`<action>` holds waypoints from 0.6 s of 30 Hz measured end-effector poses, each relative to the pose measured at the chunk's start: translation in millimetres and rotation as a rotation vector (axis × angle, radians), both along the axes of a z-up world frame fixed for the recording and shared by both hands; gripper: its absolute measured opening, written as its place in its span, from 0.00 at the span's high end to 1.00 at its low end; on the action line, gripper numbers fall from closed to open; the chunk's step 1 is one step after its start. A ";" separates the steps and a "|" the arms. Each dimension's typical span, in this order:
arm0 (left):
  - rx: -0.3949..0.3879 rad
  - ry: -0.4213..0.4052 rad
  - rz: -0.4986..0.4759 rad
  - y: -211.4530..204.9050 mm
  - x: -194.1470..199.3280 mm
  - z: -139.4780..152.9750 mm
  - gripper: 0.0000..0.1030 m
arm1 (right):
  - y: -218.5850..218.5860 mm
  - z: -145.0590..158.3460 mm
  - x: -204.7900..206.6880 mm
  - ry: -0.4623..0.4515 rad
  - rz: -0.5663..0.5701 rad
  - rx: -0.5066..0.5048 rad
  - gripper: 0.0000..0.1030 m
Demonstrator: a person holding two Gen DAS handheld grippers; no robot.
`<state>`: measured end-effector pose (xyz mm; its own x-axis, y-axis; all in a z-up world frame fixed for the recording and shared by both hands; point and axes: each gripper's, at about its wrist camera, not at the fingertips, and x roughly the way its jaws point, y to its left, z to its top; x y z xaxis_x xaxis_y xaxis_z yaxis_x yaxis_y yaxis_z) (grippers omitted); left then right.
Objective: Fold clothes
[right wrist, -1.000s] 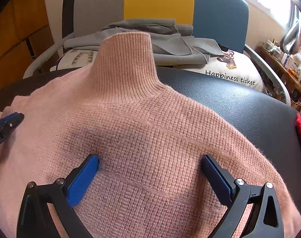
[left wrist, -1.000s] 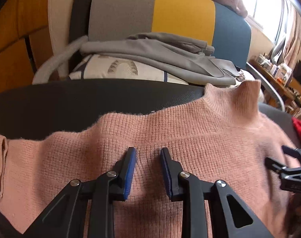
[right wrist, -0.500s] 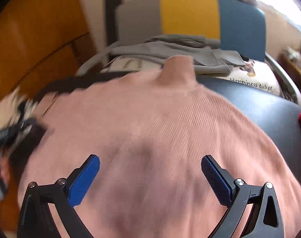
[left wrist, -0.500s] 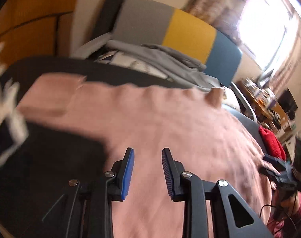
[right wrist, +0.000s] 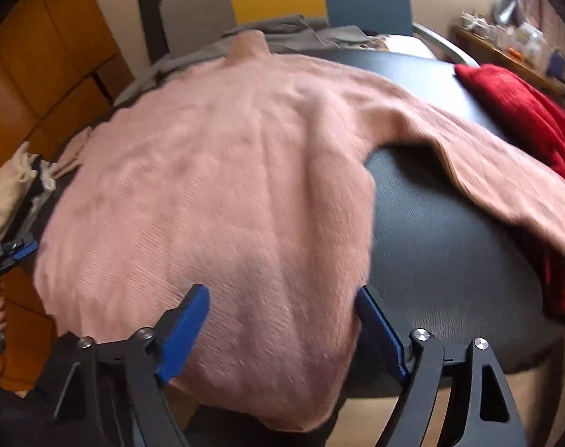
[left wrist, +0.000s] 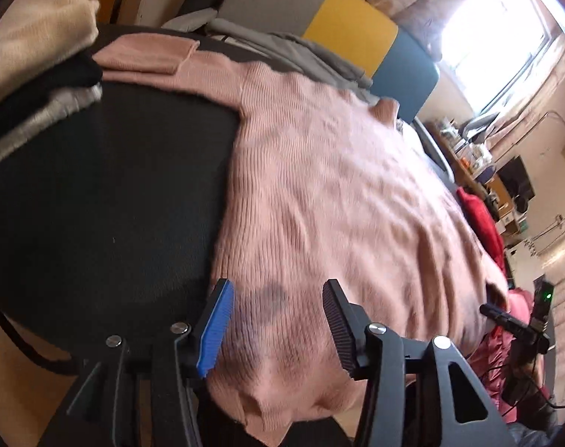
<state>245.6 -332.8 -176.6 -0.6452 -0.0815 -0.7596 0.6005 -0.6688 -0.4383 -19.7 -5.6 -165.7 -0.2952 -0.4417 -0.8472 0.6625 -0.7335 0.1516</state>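
Jaws of the left gripper [left wrist: 278, 316] are opening over the lower left corner of the pink sweater [left wrist: 338, 201], pads not pressing it. Jaws of the right gripper [right wrist: 282, 329] are closing, standing wide astride the sweater's lower right hem, pads apart from the knit. The sweater is lying spread flat on the black worktop [right wrist: 450, 246], collar pointing away, hem hanging over the near edge, one sleeve trailing toward a red garment [right wrist: 524, 111]. Folded clothes [left wrist: 32, 48] are sitting at the left.

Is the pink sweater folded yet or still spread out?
Spread. The pink sweater lies flat on the black surface, both sleeves out sideways, collar at the far edge.
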 end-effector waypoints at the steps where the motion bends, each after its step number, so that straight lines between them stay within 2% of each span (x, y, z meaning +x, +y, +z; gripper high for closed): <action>1: -0.004 0.003 -0.002 2.9 0.7 -0.5 0.51 | 1.3 -1.9 -0.1 0.002 -0.015 0.004 0.20; 5: -0.005 0.017 0.008 8.7 3.1 -4.2 0.50 | 6.9 -7.5 -2.0 -0.004 -0.066 0.002 0.15; 8: -0.045 0.018 0.006 13.0 -1.4 -5.2 0.49 | 9.5 -13.0 0.0 0.001 -0.084 0.016 0.15; 9: -0.066 0.008 0.001 15.0 -3.9 -5.4 0.49 | 6.5 -12.8 3.5 0.021 -0.068 0.034 0.19; 10: -0.082 -0.012 -0.005 15.5 -8.2 -5.5 0.51 | 3.6 -12.6 7.1 0.041 -0.053 0.052 0.31; 11: -0.087 -0.029 -0.014 15.8 -11.9 -4.6 0.54 | 1.0 -11.9 9.9 0.055 -0.038 0.065 0.39; 12: -0.086 -0.041 -0.025 16.3 -14.9 -3.0 0.60 | -0.9 -10.1 11.1 0.059 -0.025 0.068 0.54; 13: -0.071 -0.039 -0.031 15.0 -15.7 -1.0 0.76 | -2.6 -8.3 11.7 0.059 -0.014 0.070 0.67; 14: -0.047 -0.027 -0.032 12.3 -14.9 1.3 0.90 | -4.0 -6.5 11.0 0.053 -0.004 0.072 0.72; 15: -0.023 -0.015 -0.033 9.6 -14.1 3.6 0.91 | -5.2 -4.4 9.8 0.049 0.005 0.076 0.77; 18: 0.033 0.093 -0.029 0.4 -0.4 22.3 0.94 | -2.7 7.4 2.8 0.062 0.012 0.092 0.80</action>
